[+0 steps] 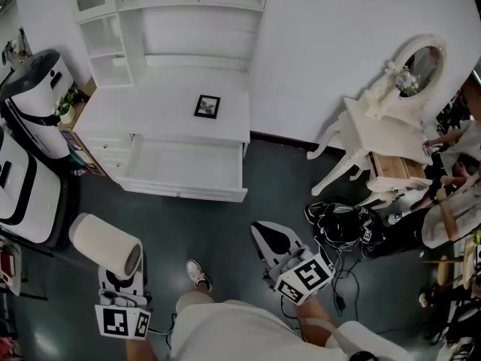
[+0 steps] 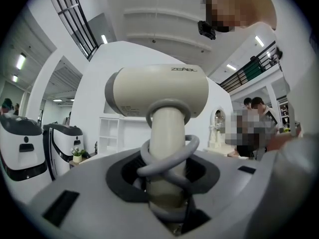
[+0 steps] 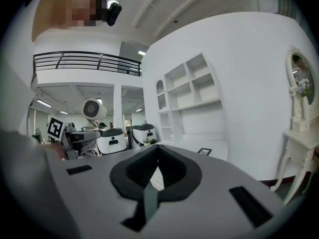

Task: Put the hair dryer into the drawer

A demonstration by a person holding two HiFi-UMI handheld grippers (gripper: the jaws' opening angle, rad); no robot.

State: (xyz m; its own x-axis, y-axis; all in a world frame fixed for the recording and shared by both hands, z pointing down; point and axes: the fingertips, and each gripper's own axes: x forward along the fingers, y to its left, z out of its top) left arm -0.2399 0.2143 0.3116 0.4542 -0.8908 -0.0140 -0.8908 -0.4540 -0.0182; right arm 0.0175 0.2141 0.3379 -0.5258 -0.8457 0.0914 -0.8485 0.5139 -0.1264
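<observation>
A cream hair dryer stands upright in my left gripper. That gripper is shut on the dryer's handle, and the grey cord is looped around the handle. The white drawer stands pulled open under the cabinet top, ahead of both grippers and some way off across the floor. My right gripper is shut with nothing in it and points toward the cabinet. The right gripper view also catches the hair dryer at far left.
A framed picture lies on the white cabinet top, with shelves behind. White robots stand at left. At right are a white dressing table with a mirror, a black tangle of cables and people.
</observation>
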